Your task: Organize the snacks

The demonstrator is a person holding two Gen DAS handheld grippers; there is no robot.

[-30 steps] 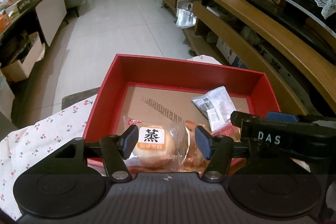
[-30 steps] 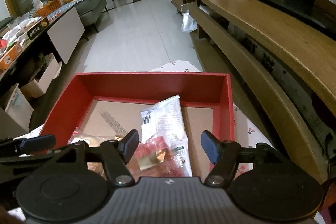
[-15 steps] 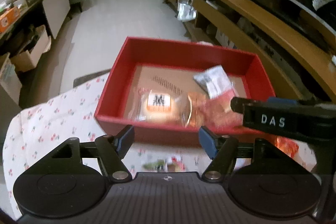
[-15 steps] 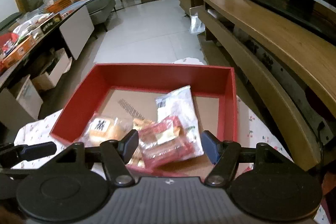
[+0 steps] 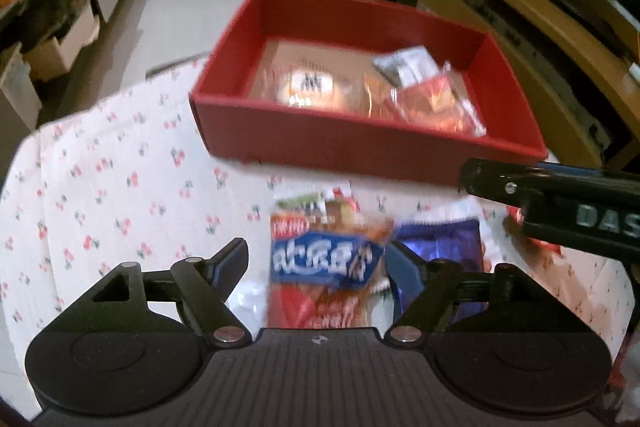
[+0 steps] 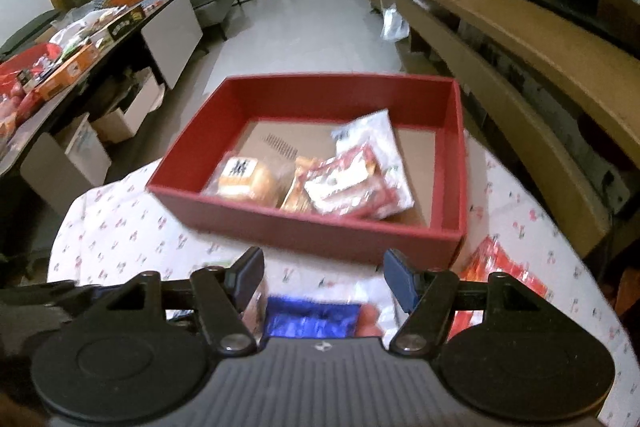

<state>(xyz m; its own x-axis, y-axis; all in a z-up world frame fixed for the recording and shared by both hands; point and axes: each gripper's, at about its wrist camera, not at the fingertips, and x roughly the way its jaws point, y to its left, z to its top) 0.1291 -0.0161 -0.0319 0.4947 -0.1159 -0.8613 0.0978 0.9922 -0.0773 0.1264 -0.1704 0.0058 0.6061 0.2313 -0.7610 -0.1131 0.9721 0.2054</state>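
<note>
The snacks already sorted lie in the red box, which sits on my cherry-print tablecloth: a round bun in clear wrap at the near left, a red-and-white packet beside it and a pale pouch behind that, all on the box's cardboard floor. Outside the box, just in front of its near wall, a red-and-blue snack bag lies on the cloth between the fingers of my left gripper — the jaws have just been opening, and the pads do not press on it. A purple packet lies beside it to the right. My right gripper stands open above a blue wrapper, not gripping anything, and an orange-red pack rests on the cloth at its right. The picture is blurred, so finer print on the wrappers I cannot read.
</note>
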